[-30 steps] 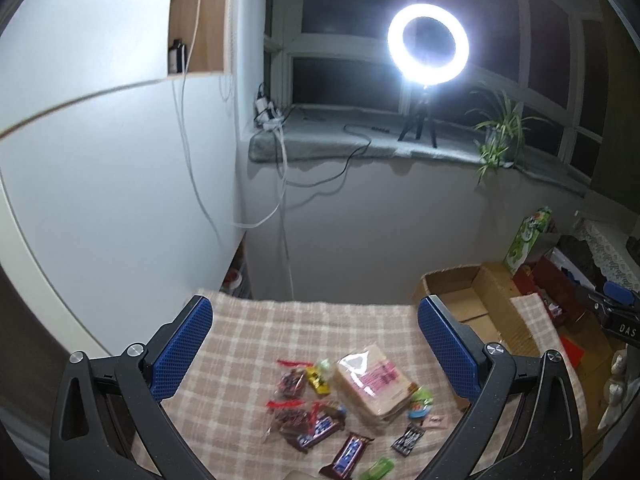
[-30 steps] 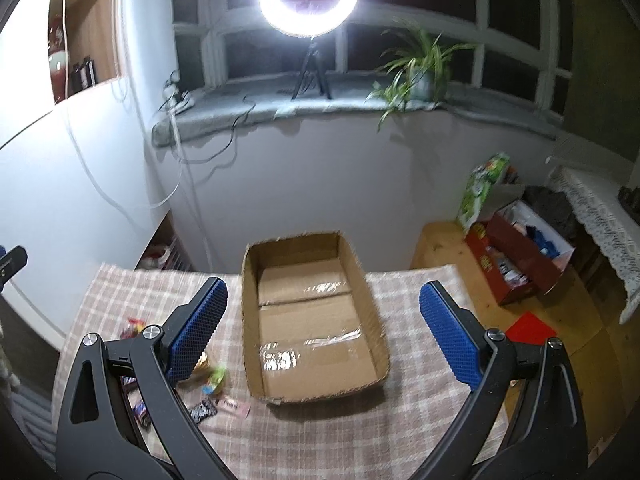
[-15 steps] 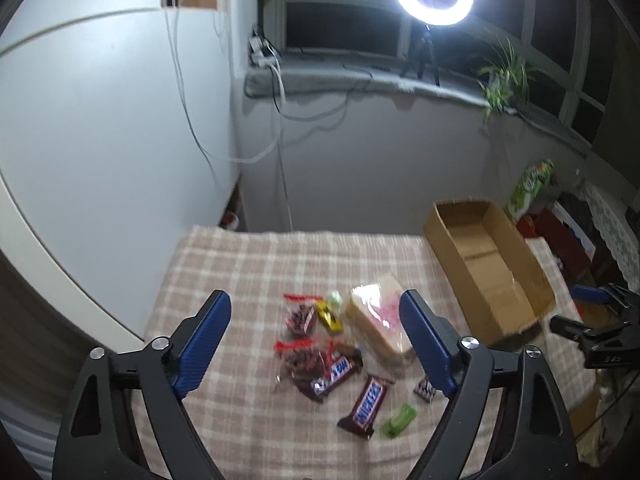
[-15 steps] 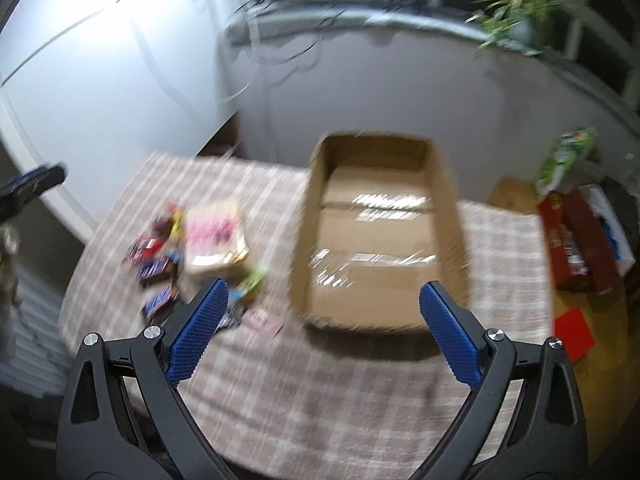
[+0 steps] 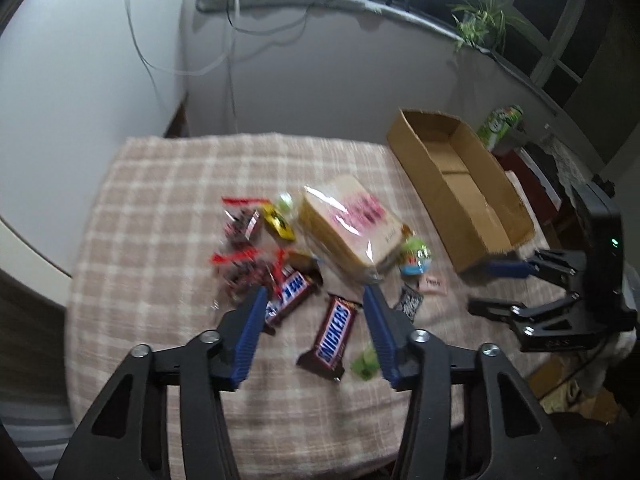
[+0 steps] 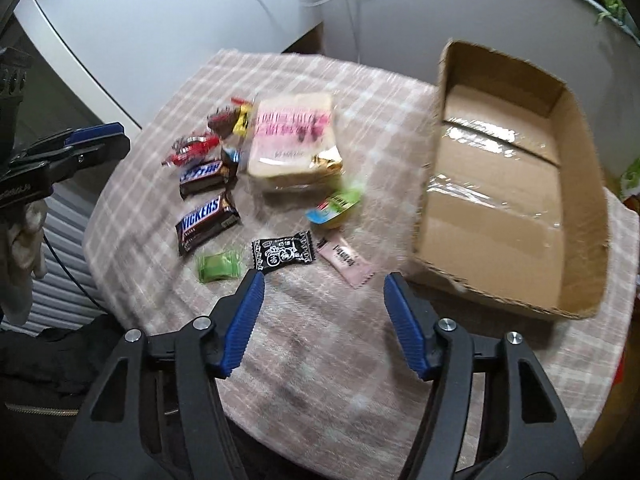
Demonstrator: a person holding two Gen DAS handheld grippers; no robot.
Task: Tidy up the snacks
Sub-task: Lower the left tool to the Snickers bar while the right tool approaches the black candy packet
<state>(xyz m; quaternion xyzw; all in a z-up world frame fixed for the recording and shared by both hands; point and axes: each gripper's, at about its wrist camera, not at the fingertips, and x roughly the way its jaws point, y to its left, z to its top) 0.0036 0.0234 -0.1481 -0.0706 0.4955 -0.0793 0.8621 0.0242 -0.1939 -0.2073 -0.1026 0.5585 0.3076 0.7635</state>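
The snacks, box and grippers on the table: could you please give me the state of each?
Cardboard box: open-topped, empty.
Snickers bar: wrapped, flat on the cloth.
Bread pack: sealed, lying flat.
Left gripper: closing, holding nothing.
Right gripper: closing, holding nothing.

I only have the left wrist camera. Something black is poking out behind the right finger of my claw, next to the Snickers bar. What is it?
Observer: A small black candy packet with white print. It lies flat between a green candy and a pink sachet.
Operator: Is the box empty at its near end?
Observer: Yes. The right wrist view shows its whole floor bare, with only clear tape across it.
Operator: Is the right claw holding anything?
Observer: No. Its jaws are closing above bare cloth with nothing between them.
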